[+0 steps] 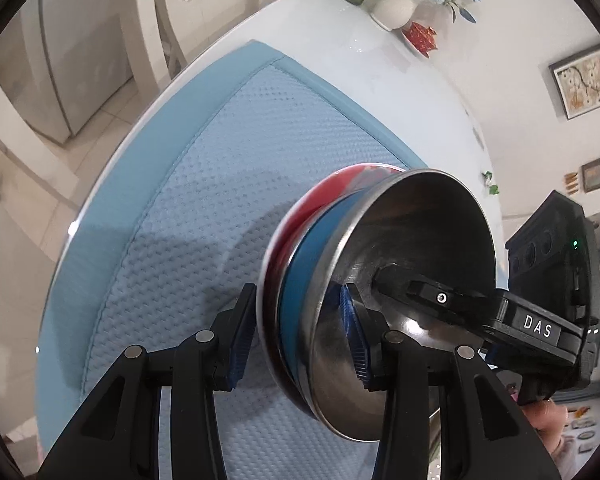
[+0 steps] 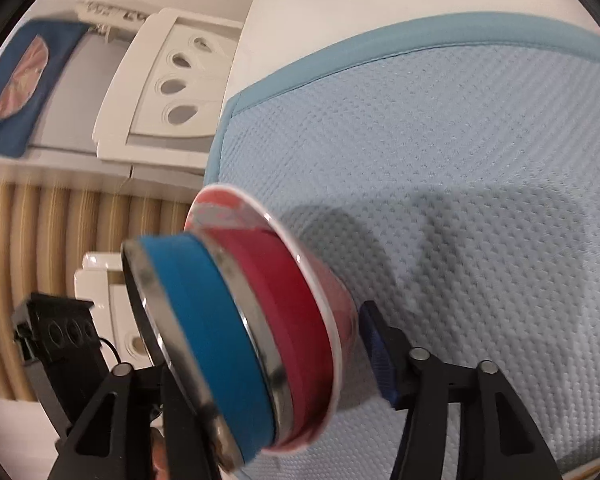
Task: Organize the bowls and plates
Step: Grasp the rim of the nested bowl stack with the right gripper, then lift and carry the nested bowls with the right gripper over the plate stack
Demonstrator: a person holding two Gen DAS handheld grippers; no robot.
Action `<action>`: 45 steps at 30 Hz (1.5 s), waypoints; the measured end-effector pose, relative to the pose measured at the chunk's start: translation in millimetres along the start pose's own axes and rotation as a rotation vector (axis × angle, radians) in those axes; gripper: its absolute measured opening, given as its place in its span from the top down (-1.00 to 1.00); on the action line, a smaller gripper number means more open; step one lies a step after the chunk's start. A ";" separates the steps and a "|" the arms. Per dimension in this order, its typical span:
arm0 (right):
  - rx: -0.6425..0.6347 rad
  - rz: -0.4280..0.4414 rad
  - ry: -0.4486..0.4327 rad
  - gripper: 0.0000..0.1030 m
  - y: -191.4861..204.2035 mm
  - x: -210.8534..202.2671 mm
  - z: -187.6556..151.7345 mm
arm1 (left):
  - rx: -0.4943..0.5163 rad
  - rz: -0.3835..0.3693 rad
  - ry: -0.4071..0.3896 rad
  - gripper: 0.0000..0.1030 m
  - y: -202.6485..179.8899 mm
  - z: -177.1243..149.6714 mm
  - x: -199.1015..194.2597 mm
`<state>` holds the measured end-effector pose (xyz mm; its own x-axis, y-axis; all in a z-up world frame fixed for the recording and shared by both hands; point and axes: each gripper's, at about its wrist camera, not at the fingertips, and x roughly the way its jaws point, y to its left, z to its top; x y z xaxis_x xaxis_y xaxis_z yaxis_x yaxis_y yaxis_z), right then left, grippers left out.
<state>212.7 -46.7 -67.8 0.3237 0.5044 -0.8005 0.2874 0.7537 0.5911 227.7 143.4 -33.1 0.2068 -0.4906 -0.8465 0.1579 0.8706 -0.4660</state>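
Note:
A nested stack of bowls is held on edge above the blue mat (image 1: 204, 184): a steel bowl (image 1: 412, 280) with a blue band (image 1: 296, 312), inside a red bowl (image 1: 320, 196) with a white rim. My left gripper (image 1: 296, 330) is shut on the stack's rim, one pad outside, one inside the steel bowl. My right gripper (image 2: 260, 360) is shut on the same stack (image 2: 220, 332) from the other side. The right gripper's body (image 1: 540, 320) shows reaching into the steel bowl. The red bowl (image 2: 296, 304) faces the mat (image 2: 440, 152).
The mat lies on a round white table (image 1: 380, 80). A white vase of flowers (image 1: 396, 8) and a small red object (image 1: 420, 36) stand at the far edge. A white chair (image 2: 168, 84) stands beside the table.

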 end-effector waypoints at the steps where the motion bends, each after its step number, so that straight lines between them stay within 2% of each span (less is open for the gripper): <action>1: -0.022 -0.018 -0.012 -0.06 4.7 -0.7 -1.3 | 0.030 0.025 -0.008 0.24 -5.0 -0.3 -0.9; 3: -0.053 -0.049 -0.021 -0.05 11.8 -0.8 -3.6 | 0.059 0.052 -0.022 0.24 -9.3 -1.4 -2.6; 8: -0.164 -0.097 -0.011 -0.01 25.0 -2.0 -8.2 | 0.061 0.042 -0.033 0.25 -6.2 -1.2 -5.4; 24: -0.197 -0.060 0.003 0.06 40.1 -5.8 -27.0 | 0.125 0.137 -0.073 0.26 -14.0 -15.8 -37.8; 32: -0.187 -0.046 -0.009 0.08 38.7 -31.4 -44.3 | 0.140 0.153 -0.093 0.26 -34.7 -35.1 -55.8; 45: -0.212 -0.042 -0.025 0.10 19.2 -84.1 -74.7 | 0.151 0.151 -0.127 0.26 -85.4 -85.8 -72.1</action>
<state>123.6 -43.1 3.5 0.3388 0.4621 -0.8196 0.1062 0.8467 0.5213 116.4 107.7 45.7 0.3575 -0.3649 -0.8597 0.2567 0.9235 -0.2852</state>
